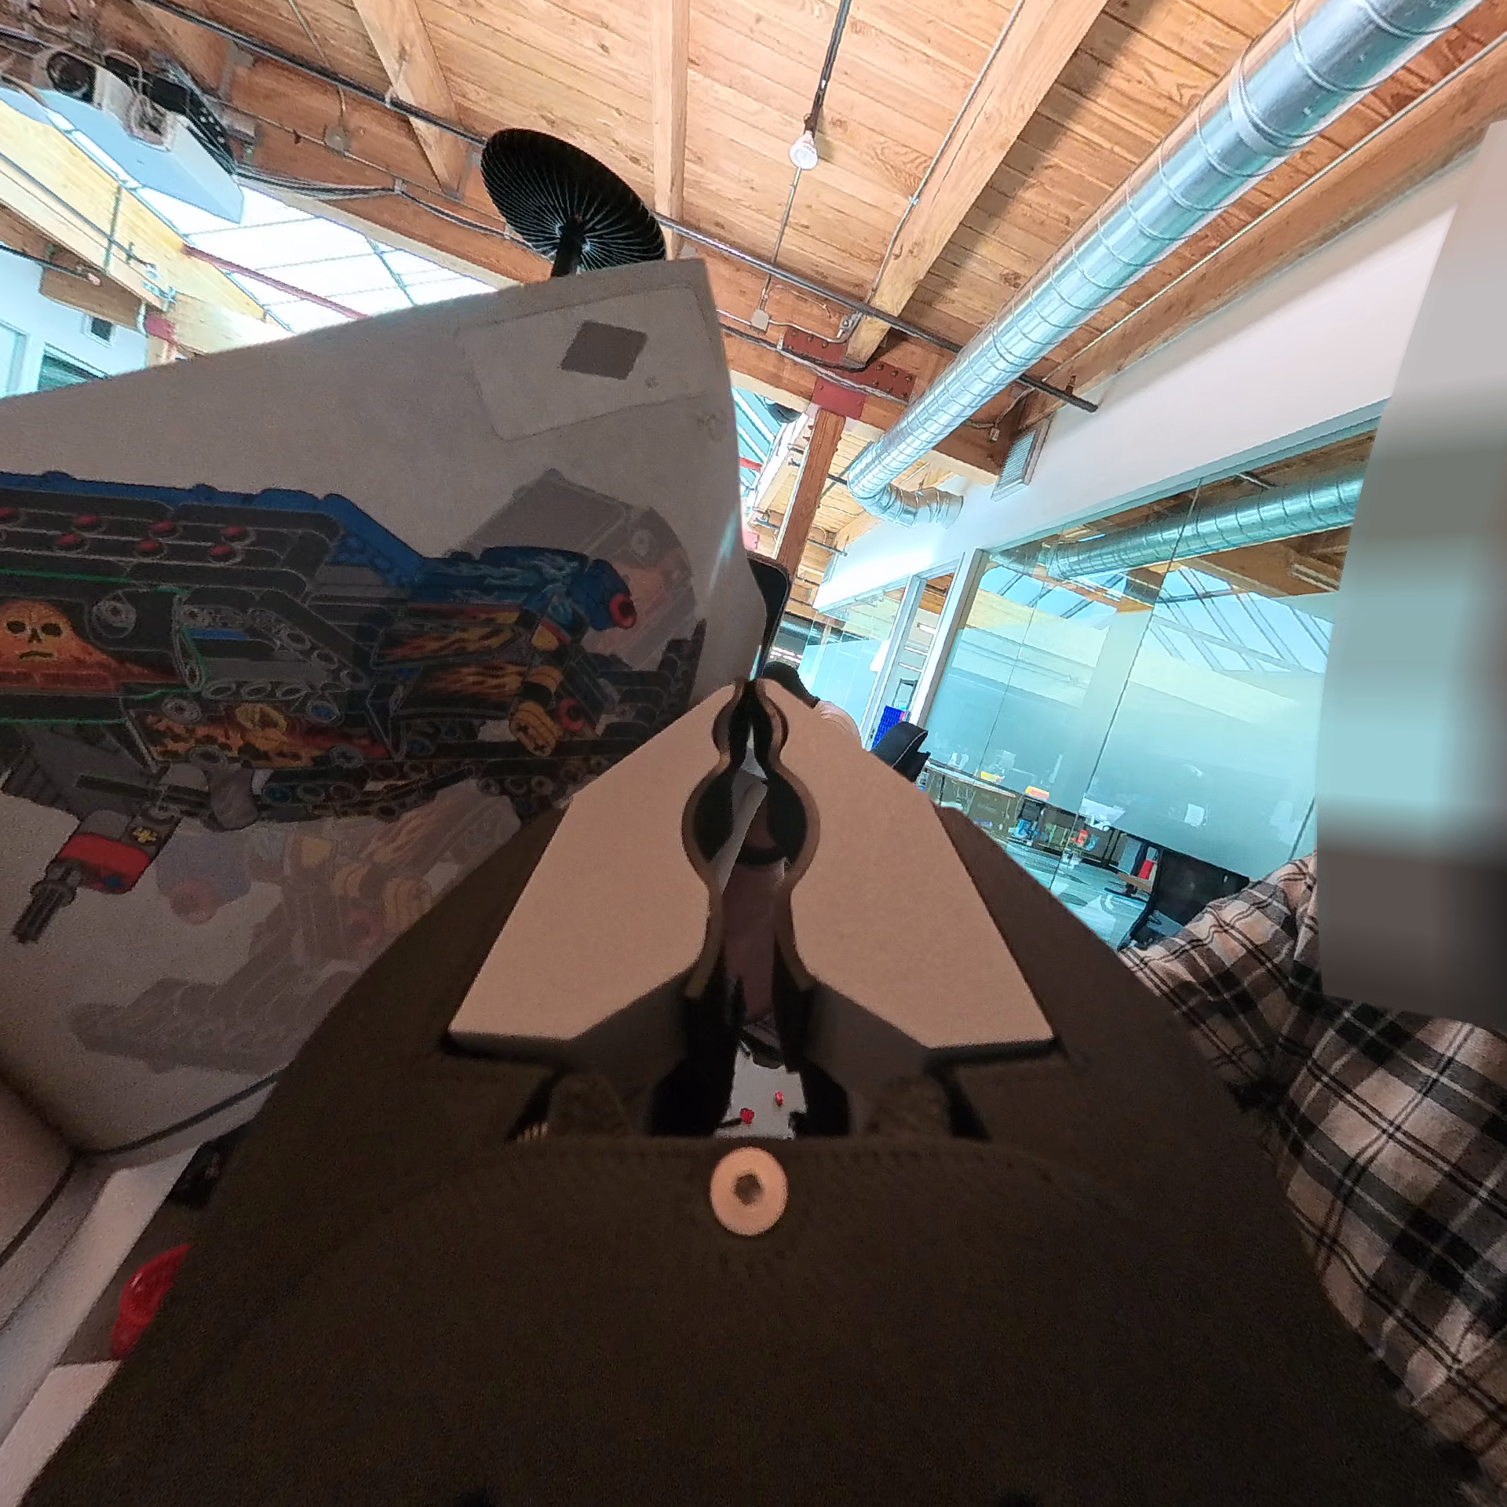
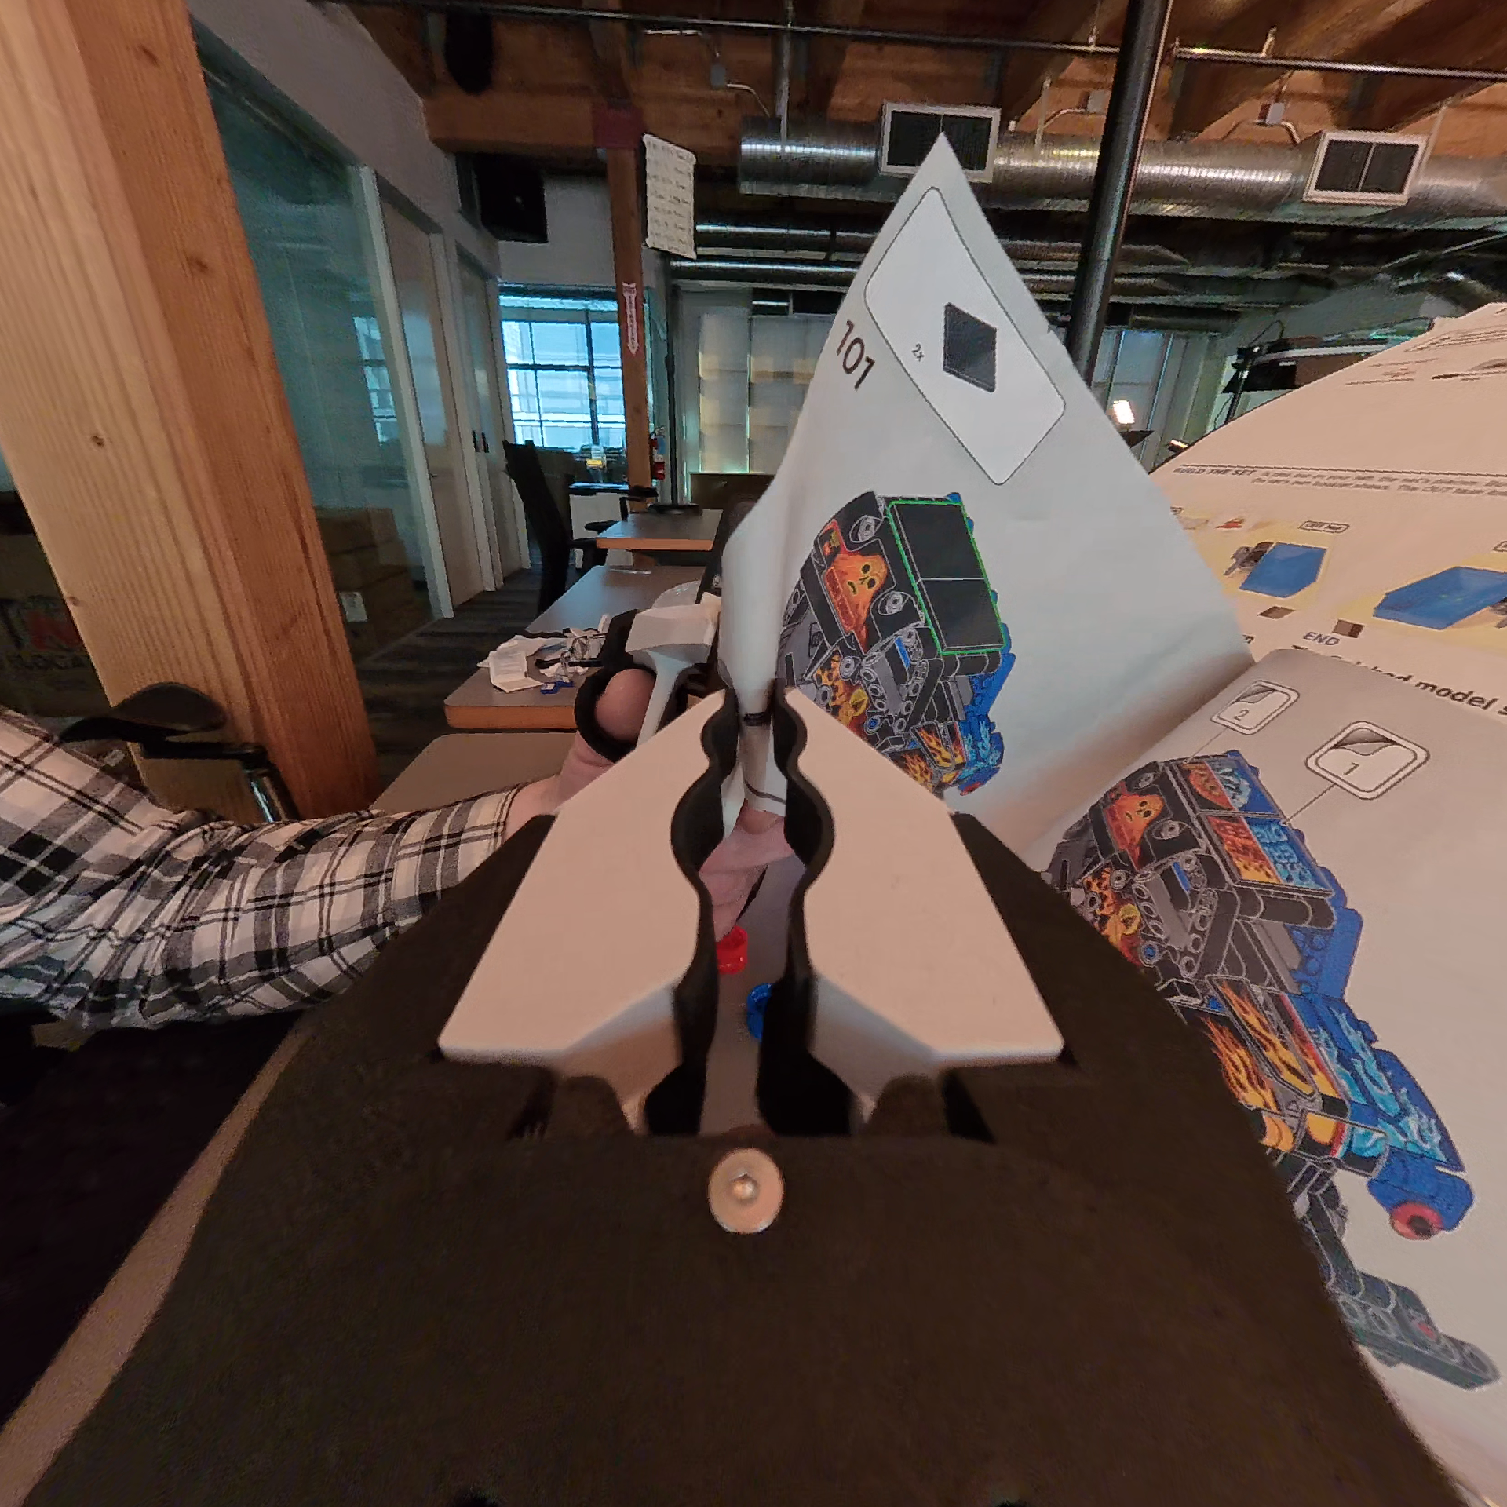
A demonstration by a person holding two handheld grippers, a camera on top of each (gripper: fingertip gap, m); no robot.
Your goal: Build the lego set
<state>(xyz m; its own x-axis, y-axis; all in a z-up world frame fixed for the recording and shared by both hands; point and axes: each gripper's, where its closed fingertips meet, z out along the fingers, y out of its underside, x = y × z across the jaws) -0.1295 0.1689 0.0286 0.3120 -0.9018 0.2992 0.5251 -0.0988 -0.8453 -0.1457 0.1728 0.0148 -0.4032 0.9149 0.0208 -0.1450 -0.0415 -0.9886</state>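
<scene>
Page of the instruction booklet [image 2: 1019,571] lifted upright.
Right gripper [image 2: 754,709] jaws pinch its edge; left gripper [image 1: 749,701] jaws sit closed beside the page, grip unclear.

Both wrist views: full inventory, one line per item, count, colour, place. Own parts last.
instruction page: 1, white with a printed model, lifted upright, pinched at its lower edge
open booklet: 1, white, lying flat to the right
red piece: 1, on the table, seen between the right gripper's fingers
blue piece: 1, just right of the red one
ceiling duct: 1, silver, overhead
plaid sleeve: 1, black and white, lower left
left gripper: 1, white fingers, shut on the page
right gripper: 1, white fingers, shut on the page
</scene>
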